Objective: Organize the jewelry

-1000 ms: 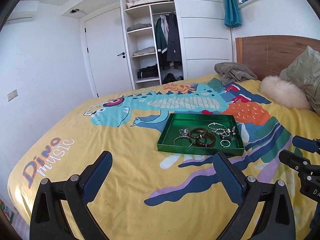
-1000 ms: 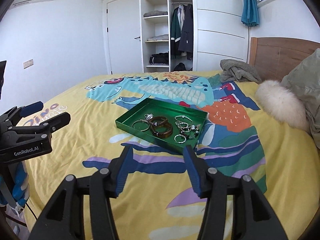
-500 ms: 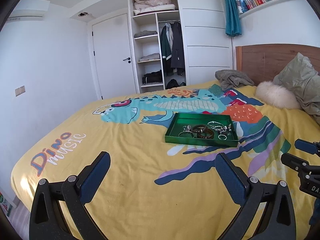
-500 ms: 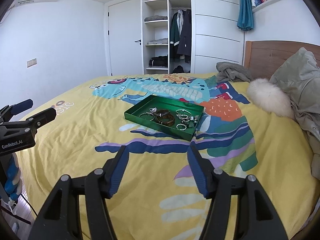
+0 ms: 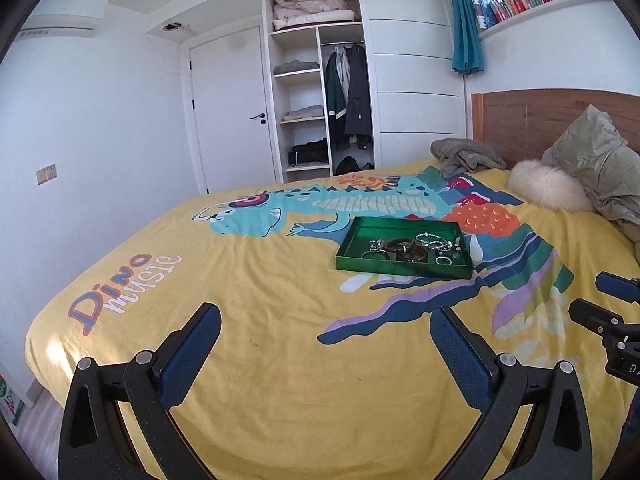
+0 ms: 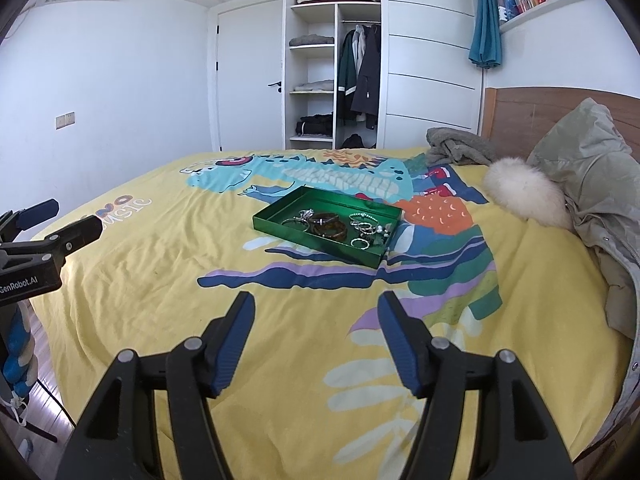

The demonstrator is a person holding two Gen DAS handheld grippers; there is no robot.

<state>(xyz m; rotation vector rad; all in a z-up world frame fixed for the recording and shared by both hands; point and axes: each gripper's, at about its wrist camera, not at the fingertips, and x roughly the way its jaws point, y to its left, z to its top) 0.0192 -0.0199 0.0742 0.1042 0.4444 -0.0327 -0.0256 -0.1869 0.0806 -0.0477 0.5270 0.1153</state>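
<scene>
Both grippers — left (image 5: pixel 325 334) and right (image 6: pixel 316 320) — hang with jaws spread and nothing between them, well short of the green tray (image 6: pixel 280 227) at mid-bed. The jewelry (image 6: pixel 340 228) (bangles, rings, a chain) lies gathered inside it, toward the tray's headboard end — corralled, I'd judge, off the soft bedspread (image 5: pixel 260 280).

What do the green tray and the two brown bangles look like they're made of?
Green tray: probably thin painted or anodised metal, its glossy walls showing reflections. Brown bangles: mottled, glossy brown, perhaps resin or tortoiseshell-style plastic; too small to be sure.
</scene>
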